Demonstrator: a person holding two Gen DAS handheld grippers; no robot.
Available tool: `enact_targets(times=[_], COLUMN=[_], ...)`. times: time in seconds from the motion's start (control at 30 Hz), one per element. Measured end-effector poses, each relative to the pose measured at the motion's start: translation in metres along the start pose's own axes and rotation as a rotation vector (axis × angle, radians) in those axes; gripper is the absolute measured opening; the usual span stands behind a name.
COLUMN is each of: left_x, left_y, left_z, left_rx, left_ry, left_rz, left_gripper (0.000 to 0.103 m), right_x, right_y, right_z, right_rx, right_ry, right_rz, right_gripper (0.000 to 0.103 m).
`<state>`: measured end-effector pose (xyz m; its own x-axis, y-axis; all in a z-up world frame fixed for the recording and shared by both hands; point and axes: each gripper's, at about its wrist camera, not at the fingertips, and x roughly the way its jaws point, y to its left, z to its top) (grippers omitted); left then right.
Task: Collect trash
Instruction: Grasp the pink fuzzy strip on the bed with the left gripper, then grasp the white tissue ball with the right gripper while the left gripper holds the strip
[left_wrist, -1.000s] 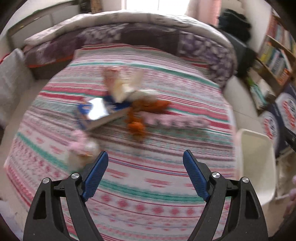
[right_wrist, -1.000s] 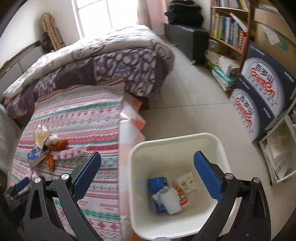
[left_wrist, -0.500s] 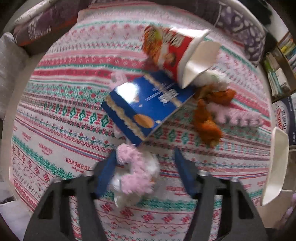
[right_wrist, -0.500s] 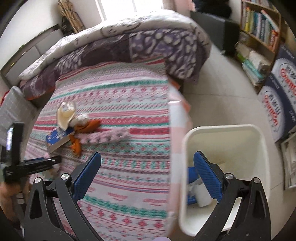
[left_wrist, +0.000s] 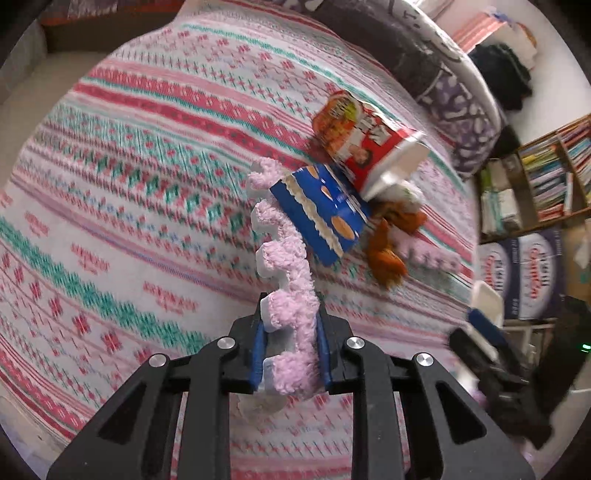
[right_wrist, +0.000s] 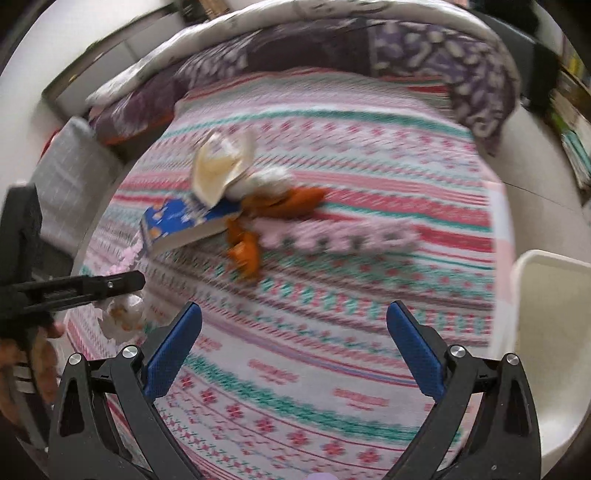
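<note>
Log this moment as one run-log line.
left gripper: shut on pink fuzzy strip | right gripper: open, empty, over bed | white bin: at bedside | remaining: noodle cup, blue box

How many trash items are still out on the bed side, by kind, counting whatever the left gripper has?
Pink fuzzy strips: 2, one in the left gripper, one on the bed
Noodle cup: 1
Blue box: 1
Orange peel pile: 1
Crumpled tissue under the left gripper: 1
Total: 6
The right gripper holds nothing.
</note>
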<state>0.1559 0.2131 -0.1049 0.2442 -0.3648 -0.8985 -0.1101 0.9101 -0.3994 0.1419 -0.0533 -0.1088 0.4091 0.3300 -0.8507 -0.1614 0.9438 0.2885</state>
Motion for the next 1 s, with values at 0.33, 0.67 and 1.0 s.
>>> enact_targets(times=[0.33, 0.67, 1.0], left_x=[0.024, 0.028, 0.002], left_y=[0.016, 0.004, 0.000], left_z=[-0.024, -0.010, -0.001], left_rx=[-0.076, -0.067, -0.011], left_ry=[0.103, 0.033, -0.118], left_rz=[0.063, 0.100, 0.063], left_gripper=[0.044, 0.048, 0.013], right_x=[0.016, 0.015, 0.031], right_y=[0.001, 0.006, 0.055], right_z=[-0.003, -0.008, -0.028], right_rx=[0.028, 0.005, -0.082], right_ry=[0.040, 0.051, 0.105], right_rz=[-0.021, -0.002, 0.120], right_gripper=[0.096, 0.096, 0.096])
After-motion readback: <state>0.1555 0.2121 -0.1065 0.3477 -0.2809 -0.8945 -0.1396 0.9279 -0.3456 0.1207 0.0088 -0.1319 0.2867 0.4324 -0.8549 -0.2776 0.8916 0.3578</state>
